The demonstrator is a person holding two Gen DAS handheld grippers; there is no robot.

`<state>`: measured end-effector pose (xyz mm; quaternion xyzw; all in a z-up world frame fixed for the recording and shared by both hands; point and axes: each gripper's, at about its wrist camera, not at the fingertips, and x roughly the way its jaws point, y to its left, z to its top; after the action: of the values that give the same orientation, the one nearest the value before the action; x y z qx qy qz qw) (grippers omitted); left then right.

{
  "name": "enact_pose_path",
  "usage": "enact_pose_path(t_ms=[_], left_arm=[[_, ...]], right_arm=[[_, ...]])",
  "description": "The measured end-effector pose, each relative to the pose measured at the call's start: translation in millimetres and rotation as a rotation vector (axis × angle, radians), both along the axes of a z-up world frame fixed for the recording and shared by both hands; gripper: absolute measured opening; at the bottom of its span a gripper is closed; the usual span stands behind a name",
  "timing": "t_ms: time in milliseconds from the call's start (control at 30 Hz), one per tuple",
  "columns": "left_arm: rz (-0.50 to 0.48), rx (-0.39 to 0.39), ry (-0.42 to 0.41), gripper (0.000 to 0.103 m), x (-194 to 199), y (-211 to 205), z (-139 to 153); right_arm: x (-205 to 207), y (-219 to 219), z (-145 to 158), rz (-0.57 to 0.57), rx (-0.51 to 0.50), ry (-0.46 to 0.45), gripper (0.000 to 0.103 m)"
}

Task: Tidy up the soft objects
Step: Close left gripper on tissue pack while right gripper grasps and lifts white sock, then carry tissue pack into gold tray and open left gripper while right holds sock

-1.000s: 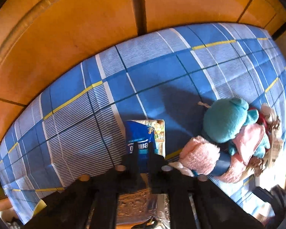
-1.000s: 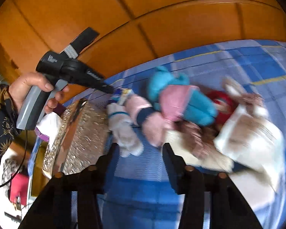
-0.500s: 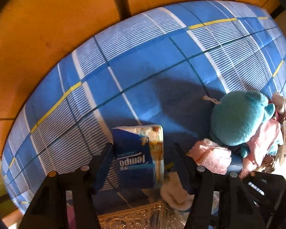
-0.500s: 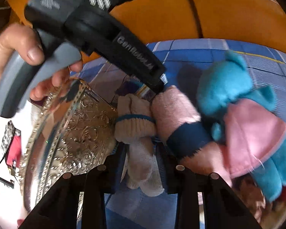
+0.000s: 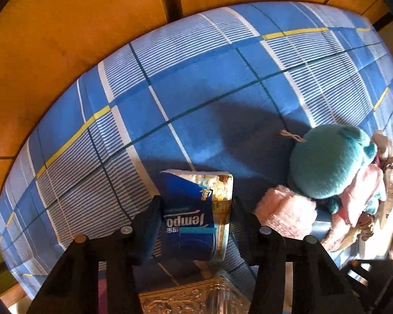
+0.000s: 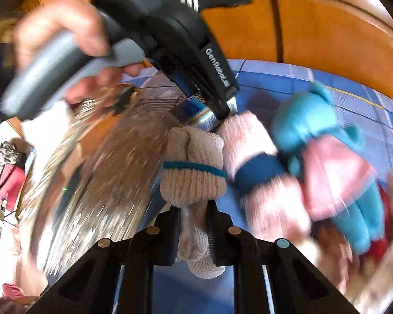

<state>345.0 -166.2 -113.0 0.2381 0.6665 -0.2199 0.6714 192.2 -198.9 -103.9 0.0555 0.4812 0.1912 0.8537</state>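
A blue tissue pack [image 5: 191, 219] lies on the checked bedsheet [image 5: 196, 91]. My left gripper [image 5: 195, 204] points down over it, its jaws closing, with both pads against the pack's sides. In the right wrist view a rolled beige sock [image 6: 194, 167] with a teal band sits between the fingers of my right gripper [image 6: 196, 209], which is shut on it. Beside the sock lie a pink sock with a navy band [image 6: 251, 157] and a teal plush bear in a pink dress [image 6: 327, 157]. The bear [image 5: 330, 162] and pink sock [image 5: 285, 212] also show in the left wrist view.
An embossed silver box [image 6: 97, 183] stands left of the socks, its rim [image 5: 196, 298] just below the tissue pack. A person's hand [image 6: 65, 31] holds the left gripper's handle. A wooden headboard [image 5: 78, 39] borders the bed. More plush toys [image 6: 390, 209] lie at the right.
The left jaws spread, sank around the tissue pack and drew in against it. The right gripper slid left up to the beige sock and shut on it.
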Motion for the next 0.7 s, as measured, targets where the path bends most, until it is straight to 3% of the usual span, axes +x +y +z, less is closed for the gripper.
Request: enact_pose_path(t_ms=[167,267,500,700], left_arm=[[0.033,-0.069,-0.062,0.051,-9,12,28],[0.022,-0.127,-0.136,0.051,-21,15,58],[0.012,-0.243,-0.234,0.051,-61,3,100],[0.219,-0.305,-0.363,0.051,-56,27,148]], right_arm=[[-60,-13,-2,0.005,-0.011,0.045,0.016],[-83,-14,-17,-0.029,-0.139,0.067,0.016],[-87,-33,-26,-0.187,-0.066,0.086,0.021],[-123,-36,-24,-0.206,-0.059,0.043,0.021]])
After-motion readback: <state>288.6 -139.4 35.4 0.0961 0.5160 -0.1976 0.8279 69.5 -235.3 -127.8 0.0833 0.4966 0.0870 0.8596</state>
